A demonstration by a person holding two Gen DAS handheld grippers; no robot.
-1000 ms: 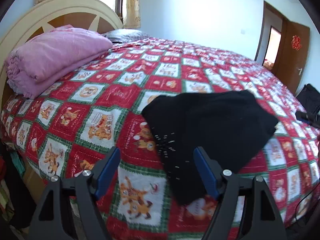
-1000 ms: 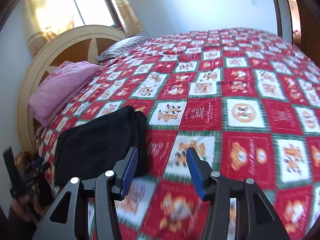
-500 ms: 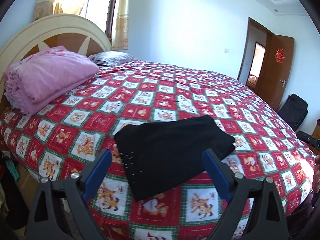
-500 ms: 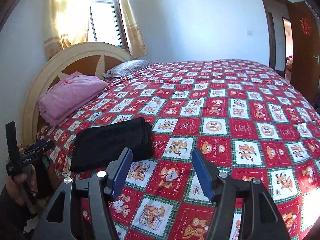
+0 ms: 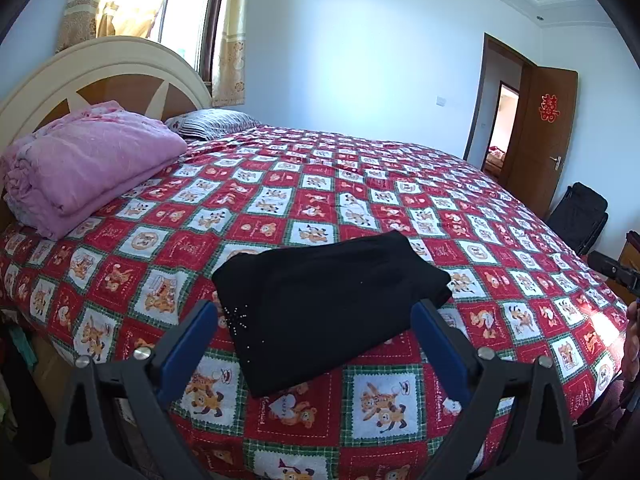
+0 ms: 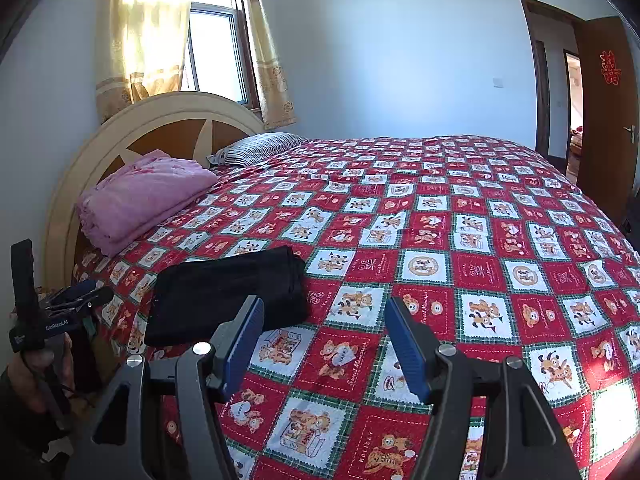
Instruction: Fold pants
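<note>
The black pants lie folded into a compact rectangle on the red patterned bedspread, near the bed's near edge. They also show in the right wrist view, left of centre. My left gripper is open and empty, held back from the bed in front of the pants. My right gripper is open and empty, held above the bedspread to the right of the pants. The left gripper also shows in the right wrist view, at the far left, off the bed's edge.
A folded pink blanket lies by the cream headboard, with a striped pillow behind it. An open brown door and a black bag stand at the right. A curtained window is behind the headboard.
Both grippers have pulled back and up from the bed, so the pants look smaller and farther away. The pants stay folded in place. Both grippers stay open.
</note>
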